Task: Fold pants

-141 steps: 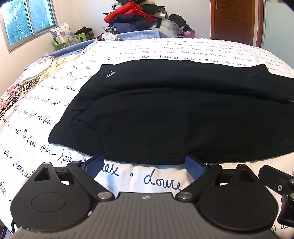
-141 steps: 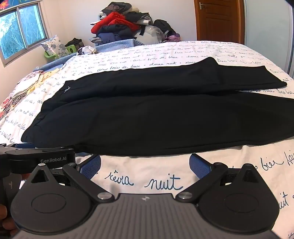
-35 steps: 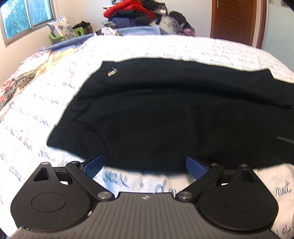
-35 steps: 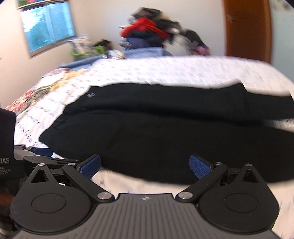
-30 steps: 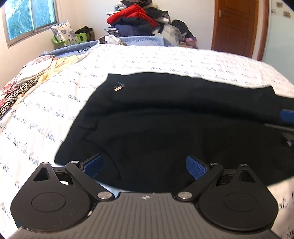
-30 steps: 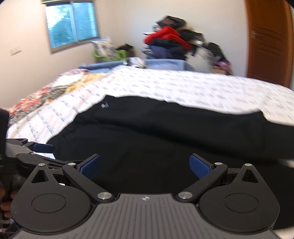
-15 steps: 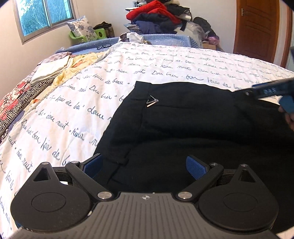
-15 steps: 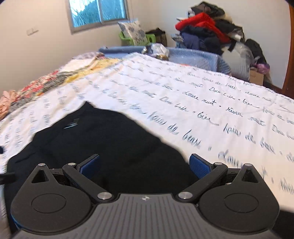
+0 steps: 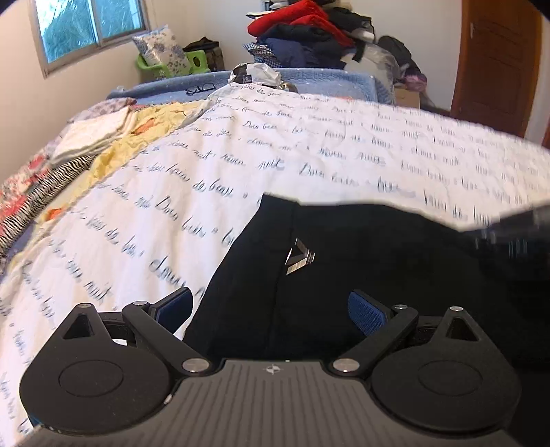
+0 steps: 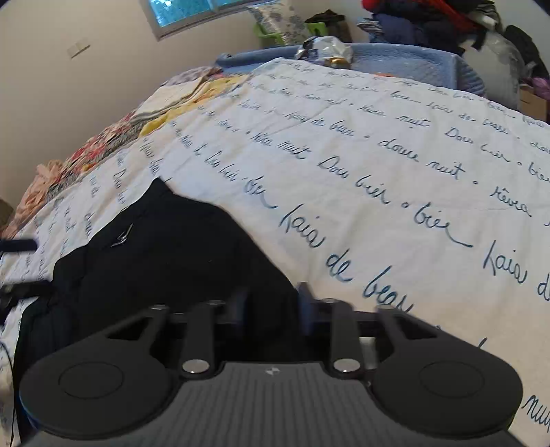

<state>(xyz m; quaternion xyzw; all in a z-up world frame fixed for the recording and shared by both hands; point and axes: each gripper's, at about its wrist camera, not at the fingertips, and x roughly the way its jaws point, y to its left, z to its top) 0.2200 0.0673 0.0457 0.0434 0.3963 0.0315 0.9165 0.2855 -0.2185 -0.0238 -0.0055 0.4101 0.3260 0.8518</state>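
Note:
Black pants (image 9: 361, 261) with a small silver logo (image 9: 299, 261) lie flat on a white bedspread with blue script (image 9: 240, 165). My left gripper (image 9: 271, 309) is open, low over the waist end, its fingers straddling the waistband edge. In the right wrist view the pants (image 10: 165, 261) fill the lower left. My right gripper (image 10: 271, 306) is shut on the far edge of the pants where black cloth meets the bedspread (image 10: 395, 178). The right gripper shows as a dark blur at the right of the left wrist view (image 9: 515, 223).
A pile of clothes (image 9: 309, 37) is stacked beyond the bed by the far wall. Folded patterned linens (image 9: 68, 161) lie along the bed's left side. A wooden door (image 9: 498, 58) is at the right, a window (image 9: 89, 27) at the left.
Both grippers moved forward over the pants toward the waist and far edge. My right gripper's fingers, open half a second ago, have closed on the far edge of the pants.

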